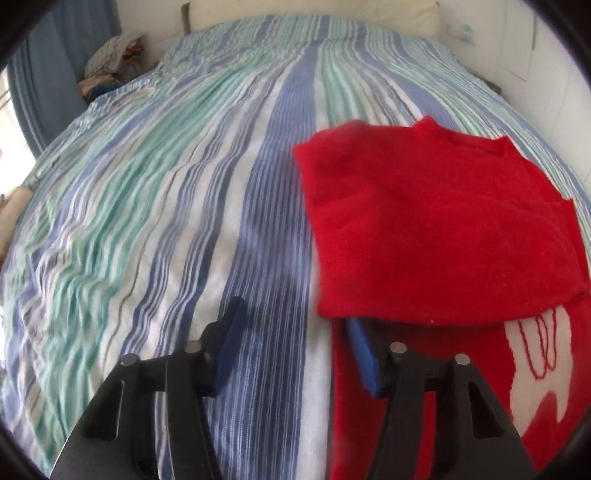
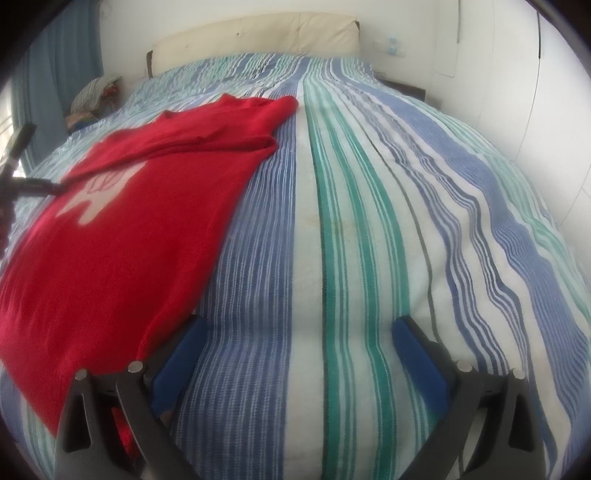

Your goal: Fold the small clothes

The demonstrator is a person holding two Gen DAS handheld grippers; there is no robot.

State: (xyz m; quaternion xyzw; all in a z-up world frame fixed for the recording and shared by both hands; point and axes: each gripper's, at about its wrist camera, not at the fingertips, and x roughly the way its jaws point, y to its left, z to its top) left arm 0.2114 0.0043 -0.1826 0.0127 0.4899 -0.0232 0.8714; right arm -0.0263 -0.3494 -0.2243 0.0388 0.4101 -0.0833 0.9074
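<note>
Fuzzy matt knit sweater (image 1: 424, 221) on ribbed woven bedspread (image 1: 166, 221).

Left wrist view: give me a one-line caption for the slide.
Left gripper open beside a partly folded red sweater on a striped bedspread.

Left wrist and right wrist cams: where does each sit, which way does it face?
Left wrist: on the left gripper, looking down the striped bed toward the headboard, the folded red sweater to its right; its blue-padded fingers show.
Right wrist: on the right gripper, same heading, sweater left; its fingers and the left gripper at the left edge.
Shared: bed, sweater, headboard.
</note>
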